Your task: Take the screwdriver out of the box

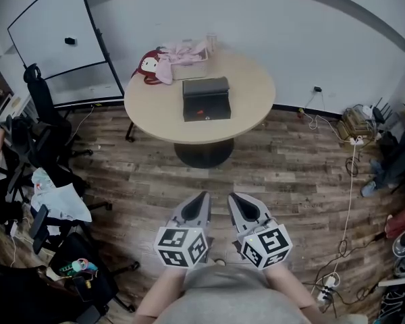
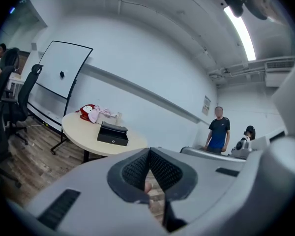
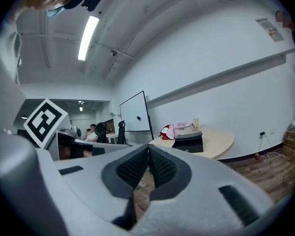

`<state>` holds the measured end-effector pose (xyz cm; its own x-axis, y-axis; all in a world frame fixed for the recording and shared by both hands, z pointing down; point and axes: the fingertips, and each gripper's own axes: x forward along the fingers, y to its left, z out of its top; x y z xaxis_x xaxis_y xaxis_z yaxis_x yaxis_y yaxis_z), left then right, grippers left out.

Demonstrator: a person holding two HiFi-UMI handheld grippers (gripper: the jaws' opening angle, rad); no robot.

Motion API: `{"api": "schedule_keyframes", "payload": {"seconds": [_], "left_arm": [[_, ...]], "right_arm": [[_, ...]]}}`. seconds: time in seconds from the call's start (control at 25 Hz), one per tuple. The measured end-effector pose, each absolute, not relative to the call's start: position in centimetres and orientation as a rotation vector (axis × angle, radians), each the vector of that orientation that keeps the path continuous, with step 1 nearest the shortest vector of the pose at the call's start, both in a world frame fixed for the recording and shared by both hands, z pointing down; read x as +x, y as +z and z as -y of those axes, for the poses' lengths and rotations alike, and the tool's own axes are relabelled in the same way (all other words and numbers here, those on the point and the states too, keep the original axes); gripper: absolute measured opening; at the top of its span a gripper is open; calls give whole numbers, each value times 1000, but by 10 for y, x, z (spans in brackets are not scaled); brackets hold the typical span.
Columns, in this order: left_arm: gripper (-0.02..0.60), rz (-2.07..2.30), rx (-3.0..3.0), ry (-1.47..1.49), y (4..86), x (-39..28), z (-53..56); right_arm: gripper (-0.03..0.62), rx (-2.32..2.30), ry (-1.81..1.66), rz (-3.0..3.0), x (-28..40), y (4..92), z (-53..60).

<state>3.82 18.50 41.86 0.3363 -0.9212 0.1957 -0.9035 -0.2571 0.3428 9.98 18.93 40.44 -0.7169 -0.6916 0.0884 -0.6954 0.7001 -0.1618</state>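
Observation:
A closed black box (image 1: 206, 99) rests on the round beige table (image 1: 250, 117) across the room; no screwdriver shows. It appears again as the black box (image 2: 113, 133) in the left gripper view and the black box (image 3: 189, 142) in the right gripper view. My left gripper (image 1: 204, 197) and right gripper (image 1: 232, 198) are held side by side close to my body, well short of the table. Both are shut with nothing between the jaws. The left gripper (image 2: 149, 150) and right gripper (image 3: 148, 148) tips meet in their own views.
A red-haired doll with pink cloth (image 1: 163, 63) and a small tray lie behind the box. A whiteboard (image 1: 57, 36) stands left, with office chairs (image 1: 40, 123) and clutter. Cables (image 1: 347, 201) run along the right floor. Two people (image 2: 219, 128) stand at a far counter.

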Motion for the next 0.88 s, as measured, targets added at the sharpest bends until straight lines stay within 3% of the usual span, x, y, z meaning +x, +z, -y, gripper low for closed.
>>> {"api": "schedule_keyframes", "payload": {"seconds": [0.48, 0.88], "left_arm": [[3, 1609, 2159, -83, 425, 23, -180], [3, 1631, 2121, -97, 439, -8, -119]], "right_arm": [[2, 1132, 346, 2864, 91, 410, -186], [2, 1086, 331, 2853, 62, 424, -119]]}}
